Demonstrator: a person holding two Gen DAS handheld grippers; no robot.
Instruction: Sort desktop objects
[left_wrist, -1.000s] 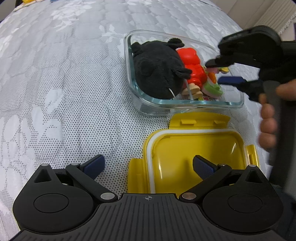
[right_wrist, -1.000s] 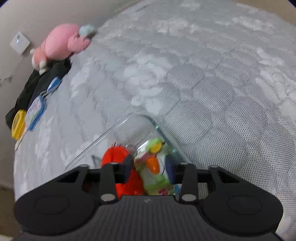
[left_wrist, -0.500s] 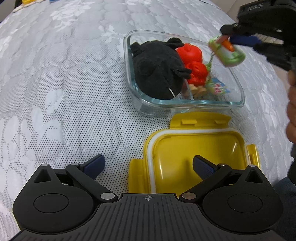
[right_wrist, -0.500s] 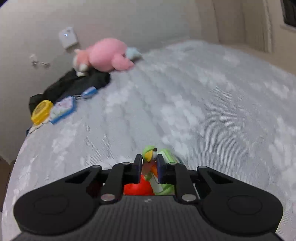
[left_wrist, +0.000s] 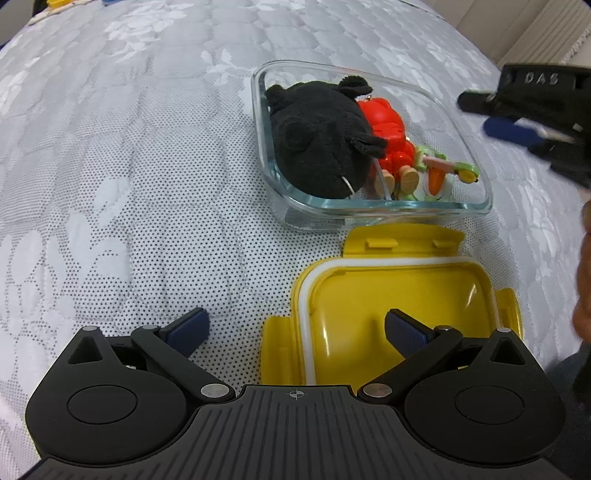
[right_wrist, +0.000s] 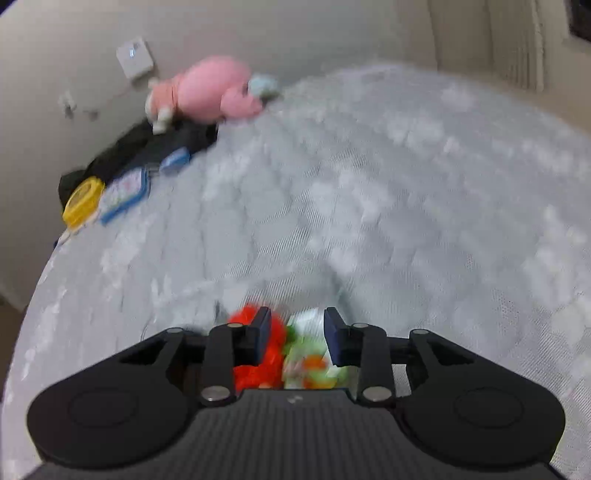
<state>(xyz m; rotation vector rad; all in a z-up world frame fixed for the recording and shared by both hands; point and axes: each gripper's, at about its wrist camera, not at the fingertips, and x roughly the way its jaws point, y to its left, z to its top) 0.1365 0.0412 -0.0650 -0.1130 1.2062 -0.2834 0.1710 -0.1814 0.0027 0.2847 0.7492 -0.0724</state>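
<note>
We hold the left gripper (left_wrist: 297, 334) low over the grey quilted bedspread (left_wrist: 129, 166), its blue pads wide apart with nothing between them; one pad hangs over the yellow lid (left_wrist: 399, 288) that lies upside down just in front of the glass dish (left_wrist: 480, 199). Inside the dish a black plush toy (left_wrist: 317, 136) fills the left side, a red toy figure (left_wrist: 391, 129) lies against it, and the small green toy (left_wrist: 439, 173) rests at the right, near the front wall. Our right gripper (right_wrist: 295, 332) hovers above the dish, its jaws just opened and empty, the green toy (right_wrist: 314, 365) blurred below them. Far off by the wall lie a pink plush toy (right_wrist: 210, 88) and a yellow disc (right_wrist: 83, 199).
</note>
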